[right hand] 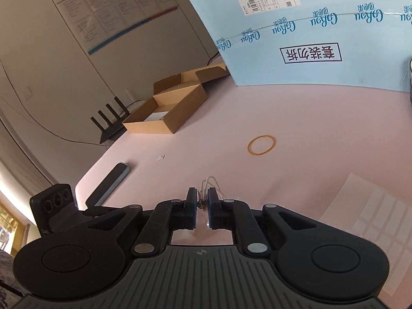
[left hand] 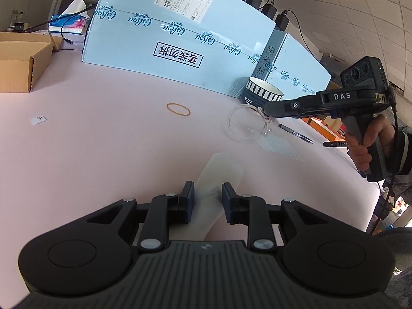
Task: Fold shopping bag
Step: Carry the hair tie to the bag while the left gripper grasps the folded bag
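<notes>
The clear shopping bag [left hand: 219,170] lies on the pink table [left hand: 103,154]; its see-through panel [right hand: 360,206] shows faint grid marks. A folded strip of it runs between the pads of my left gripper [left hand: 208,190], which appears shut on it. My right gripper [left hand: 265,112] is raised at the right, in a person's hand [left hand: 365,141]. It is shut on the bag's clear cord handle [left hand: 242,123], which hangs in a loop. In the right wrist view the cord handle [right hand: 209,180] and a small dark bead sit pinched in the right gripper [right hand: 202,198].
A rubber band [left hand: 178,109] lies mid-table. Large light-blue boxes [left hand: 167,38] stand along the back, with a striped bowl [left hand: 262,90] and a pen [left hand: 296,134] near them. An open cardboard box [right hand: 167,113], a phone [right hand: 108,185] and a paper scrap [left hand: 38,119] lie at the left.
</notes>
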The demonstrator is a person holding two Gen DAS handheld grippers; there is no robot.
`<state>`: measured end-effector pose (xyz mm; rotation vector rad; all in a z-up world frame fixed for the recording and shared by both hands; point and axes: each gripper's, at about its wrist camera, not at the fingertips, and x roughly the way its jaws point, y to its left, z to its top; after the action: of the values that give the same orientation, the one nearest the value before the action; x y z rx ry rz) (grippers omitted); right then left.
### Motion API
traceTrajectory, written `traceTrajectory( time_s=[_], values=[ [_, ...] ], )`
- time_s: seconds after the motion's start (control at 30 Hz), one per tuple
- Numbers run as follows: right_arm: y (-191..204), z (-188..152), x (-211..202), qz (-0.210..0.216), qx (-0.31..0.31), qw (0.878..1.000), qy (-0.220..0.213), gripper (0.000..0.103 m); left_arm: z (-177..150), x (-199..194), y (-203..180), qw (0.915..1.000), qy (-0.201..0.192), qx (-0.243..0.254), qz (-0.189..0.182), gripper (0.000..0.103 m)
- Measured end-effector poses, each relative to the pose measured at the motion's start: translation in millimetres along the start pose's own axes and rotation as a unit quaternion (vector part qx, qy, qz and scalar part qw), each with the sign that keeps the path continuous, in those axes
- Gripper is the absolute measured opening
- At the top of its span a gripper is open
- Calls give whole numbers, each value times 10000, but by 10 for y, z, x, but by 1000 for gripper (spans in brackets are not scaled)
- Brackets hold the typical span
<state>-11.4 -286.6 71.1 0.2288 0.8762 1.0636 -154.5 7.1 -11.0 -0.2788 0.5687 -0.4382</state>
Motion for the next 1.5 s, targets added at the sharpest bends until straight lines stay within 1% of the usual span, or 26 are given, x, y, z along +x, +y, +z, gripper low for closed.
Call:
traceTrajectory(
  time_s=[0.2, 0.33, 0.47, 0.63, 0.7, 0.83, 0.93, 1.0, 1.07, 1.13, 1.27, 1.33, 1.43, 1.47, 1.5],
  values=[
    [55, -109, 279, 15, 133, 9995, 299, 8, -16, 4, -40, 9999, -31, 134, 88, 22],
    [42, -140, 431, 323, 475, 9977, 368, 8, -29, 1, -71, 9996, -56, 250, 148, 22],
    [77, -157, 517, 488, 607, 9962, 394, 10, -41, -5, -114, 9990, -83, 397, 199, 22],
    [92, -171, 538, 616, 687, 9949, 401, 10, -75, -13, -238, 9961, -98, 846, 225, 31],
    [115, -185, 548, 588, 623, 9953, 445, 10, -88, -10, -286, 9945, -92, 1018, 242, 36],
    [101, -185, 469, 395, 476, 9976, 314, 10, -97, -10, -314, 9933, -68, 1123, 253, 37],
    [89, -163, 339, 59, 138, 9998, 146, 11, -102, -8, -319, 9930, -66, 1150, 268, 37],
    [103, -188, 318, -236, -227, 9992, 242, 11, -111, -8, -340, 9920, -62, 1224, 301, 38],
    [129, -220, 353, -359, -500, 9974, 376, 11, -126, -5, -374, 9904, -60, 1343, 335, 38],
    [139, -241, 400, -348, -619, 9965, 433, 11, -148, -5, -422, 9878, -64, 1511, 370, 38],
    [130, -230, 493, -156, -596, 9969, 479, 11, -224, 7, -567, 9764, -40, 2120, 420, 38],
    [149, -234, 504, -114, -658, 9963, 543, 11, -244, 12, -605, 9726, -34, 2281, 457, 38],
    [163, -238, 513, -49, -671, 9959, 606, 11, -243, 8, -599, 9730, -31, 2267, 441, 38],
    [151, -237, 504, -2, -619, 9963, 591, 13, -244, 5, -594, 9732, -31, 2258, 426, 38],
    [144, -235, 490, 33, -574, 9967, 567, 17, -245, 4, -595, 9731, -30, 2263, 419, 38]
  ],
)
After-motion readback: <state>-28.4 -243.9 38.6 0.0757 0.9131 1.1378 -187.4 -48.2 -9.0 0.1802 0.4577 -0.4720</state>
